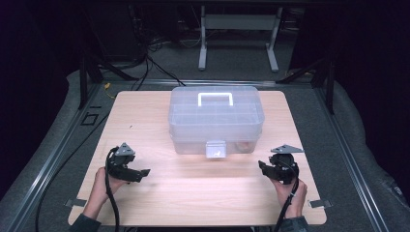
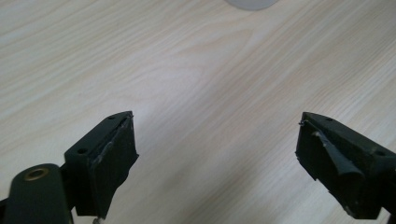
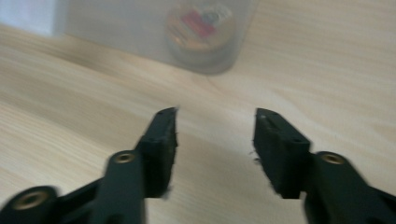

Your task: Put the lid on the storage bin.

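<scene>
In the high view the left claw point(image 1: 143, 172) sits at lower left over the pale wooden tabletop point(image 1: 208, 193), its jaws spread wide with nothing between them. The clear plastic lidded box with a white handle point(image 1: 216, 118) stands at upper centre, well apart from both. At lower right, the right claw point(image 1: 261, 166) is about half open, also empty, pointing towards the box.

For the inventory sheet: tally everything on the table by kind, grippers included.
Clear plastic box with white handle, lid down: 1
Handheld grippers: 2, left gripper and right gripper, both open and empty
Roll seen through the box wall: 1
Total: 4
</scene>
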